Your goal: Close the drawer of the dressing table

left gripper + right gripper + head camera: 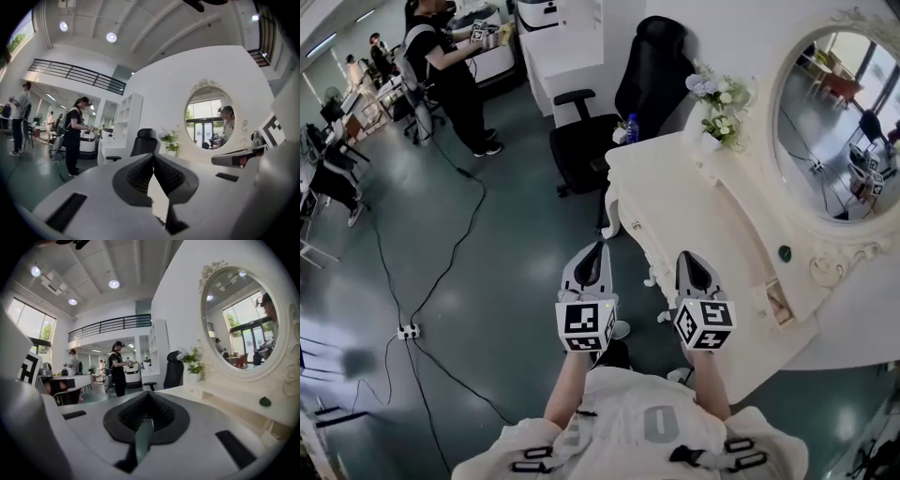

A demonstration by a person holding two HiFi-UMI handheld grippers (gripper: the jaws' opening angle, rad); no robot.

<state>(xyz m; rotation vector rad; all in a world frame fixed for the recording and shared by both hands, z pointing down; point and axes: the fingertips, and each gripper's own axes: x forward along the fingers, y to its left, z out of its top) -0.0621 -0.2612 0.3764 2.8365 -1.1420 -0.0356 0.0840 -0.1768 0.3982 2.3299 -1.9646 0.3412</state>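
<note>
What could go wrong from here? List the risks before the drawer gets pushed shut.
1. The small drawer appears to stand open below the mirror, off to the side of the right gripper. A push on one corner might skew and jam it.
2. The small green object on the ledge sits close to that drawer and could be knocked off.
3. The fingers of the right and left gripper are shut, so a narrow tip may slip off the drawer front.
</note>
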